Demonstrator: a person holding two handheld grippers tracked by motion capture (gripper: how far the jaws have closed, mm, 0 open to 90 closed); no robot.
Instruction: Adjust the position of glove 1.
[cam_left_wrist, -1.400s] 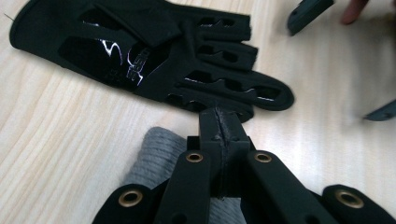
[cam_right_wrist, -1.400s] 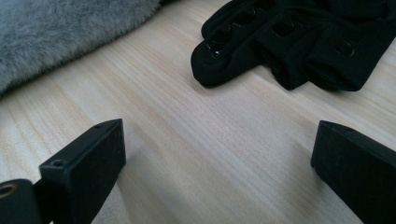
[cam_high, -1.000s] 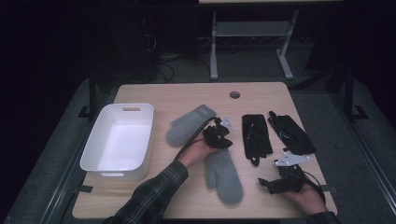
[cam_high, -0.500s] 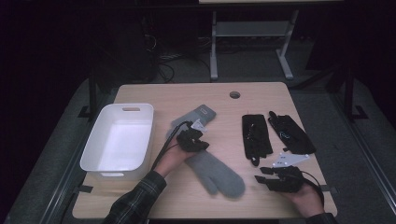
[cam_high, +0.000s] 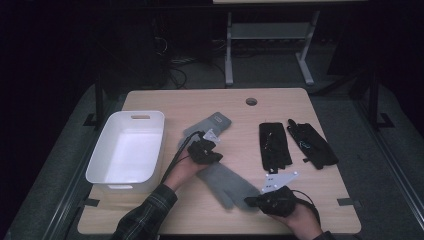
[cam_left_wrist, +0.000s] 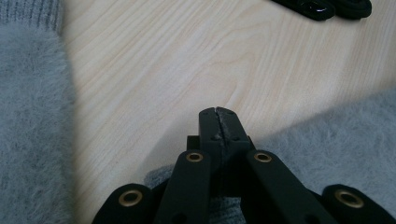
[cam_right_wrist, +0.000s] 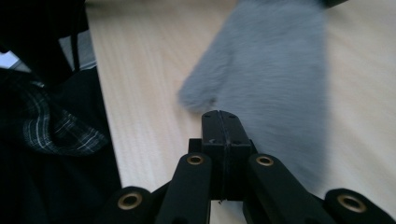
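Two grey fuzzy mittens lie mid-table. The far mitten (cam_high: 209, 124) rests flat; in the left gripper view it is the far mitten (cam_left_wrist: 32, 121) at the left. The near mitten (cam_high: 229, 183) lies slanted, its cuff under my left gripper (cam_high: 210, 154). The left gripper (cam_left_wrist: 218, 113) is shut, with grey fuzz in the seam between its jaws and the near mitten (cam_left_wrist: 327, 140) beneath and to its right. My right gripper (cam_high: 251, 201) sits at the mitten's fingertip end. The right gripper (cam_right_wrist: 220, 115) is shut, nothing seen between its jaws, and the near mitten (cam_right_wrist: 275, 70) is just beyond.
A white bin (cam_high: 98, 167) stands at the table's left side. Two black gloves (cam_high: 274, 145) (cam_high: 312, 143) lie side by side at the right. A round cable hole (cam_high: 251, 101) is near the far edge. A plaid sleeve (cam_right_wrist: 51, 126) shows at the left of the right gripper view.
My left gripper has dragged the near mitten's cuff to the left, turning the mitten from upright to slanted. My right gripper has shifted left to the mitten's fingertip end.
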